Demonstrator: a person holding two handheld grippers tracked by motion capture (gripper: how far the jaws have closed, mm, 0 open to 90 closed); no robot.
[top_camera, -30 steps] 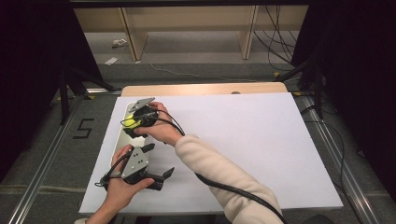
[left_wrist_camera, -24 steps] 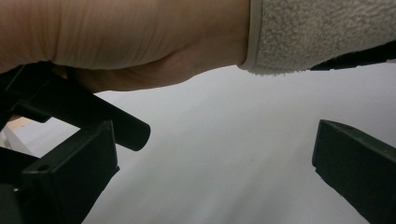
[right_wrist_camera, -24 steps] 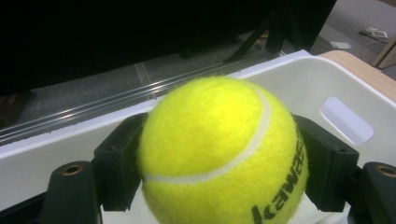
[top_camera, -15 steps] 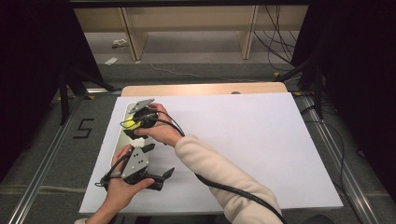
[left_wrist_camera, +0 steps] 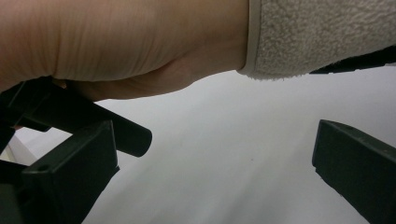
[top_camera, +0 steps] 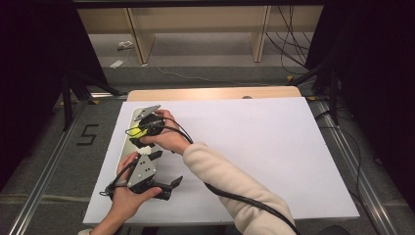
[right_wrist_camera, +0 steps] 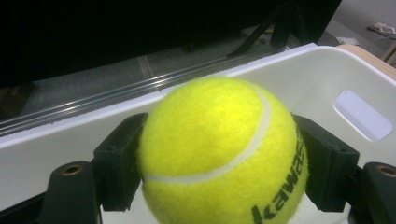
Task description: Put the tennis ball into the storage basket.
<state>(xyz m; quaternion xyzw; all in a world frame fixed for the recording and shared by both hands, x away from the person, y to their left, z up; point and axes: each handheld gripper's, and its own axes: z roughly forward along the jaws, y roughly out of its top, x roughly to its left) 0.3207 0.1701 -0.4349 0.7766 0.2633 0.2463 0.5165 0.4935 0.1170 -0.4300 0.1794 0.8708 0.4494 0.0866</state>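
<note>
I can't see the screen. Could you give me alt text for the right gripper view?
A yellow tennis ball fills the centre, clamped between the right gripper's two black jaws, one on each side. Behind and around it is a white bin with a handle cut-out in its wall; beyond lie a dim floor and metal rails.

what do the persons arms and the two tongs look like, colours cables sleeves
Both tongs, left and right, are black with two blocky jaws, each topped by a grey three-cornered plate. A thick black cable trails from the right one. The right arm wears a cream fleece sleeve; the left hand shows bare.
</note>
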